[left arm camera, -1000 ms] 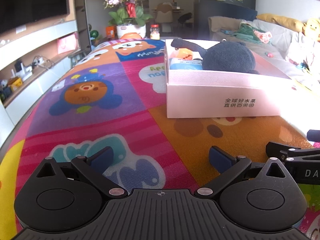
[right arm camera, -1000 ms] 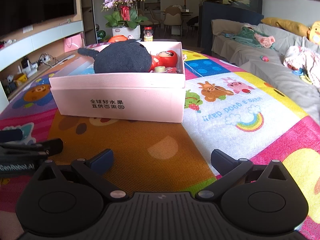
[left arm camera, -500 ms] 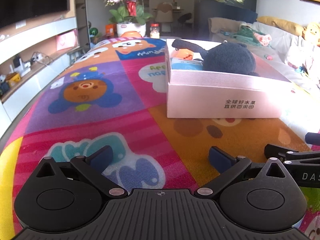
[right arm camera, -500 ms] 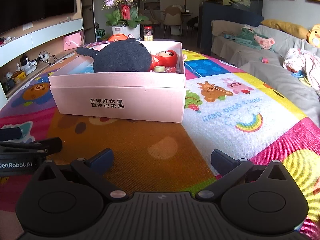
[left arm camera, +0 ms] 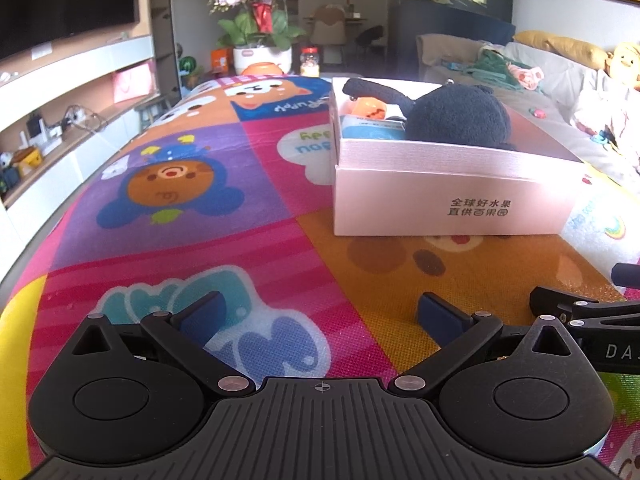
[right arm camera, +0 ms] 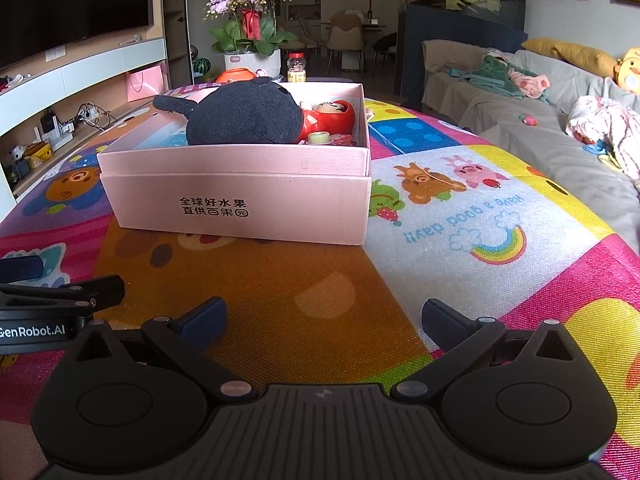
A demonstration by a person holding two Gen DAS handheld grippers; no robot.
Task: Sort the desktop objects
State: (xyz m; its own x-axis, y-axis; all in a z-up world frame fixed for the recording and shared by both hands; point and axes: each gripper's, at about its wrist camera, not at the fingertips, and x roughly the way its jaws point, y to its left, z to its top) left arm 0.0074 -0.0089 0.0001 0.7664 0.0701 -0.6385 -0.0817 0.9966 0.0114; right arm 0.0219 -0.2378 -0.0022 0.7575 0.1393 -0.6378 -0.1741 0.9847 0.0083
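A pink cardboard box [left arm camera: 452, 200] [right arm camera: 240, 200] stands on the colourful play mat [left arm camera: 200, 208] [right arm camera: 460, 220]. In it lie a dark plush toy [left arm camera: 456, 120] [right arm camera: 248, 116], a red doll [right arm camera: 332, 114], an orange toy [left arm camera: 368, 110], a blue pack [left arm camera: 372, 130] and a small round item [right arm camera: 319, 137]. My left gripper [left arm camera: 320, 312] is open and empty, low over the mat, in front and left of the box. My right gripper [right arm camera: 322, 318] is open and empty in front of the box. Each gripper's side shows in the other's view.
A potted orchid [right arm camera: 248, 40] and a jar [right arm camera: 297, 67] stand beyond the mat's far end. A TV cabinet [left arm camera: 60, 120] runs along the left. A grey sofa [right arm camera: 560, 120] with clothes and toys runs along the right.
Both grippers have drifted slightly; the box sits a little nearer in both views. Both stay open and empty.
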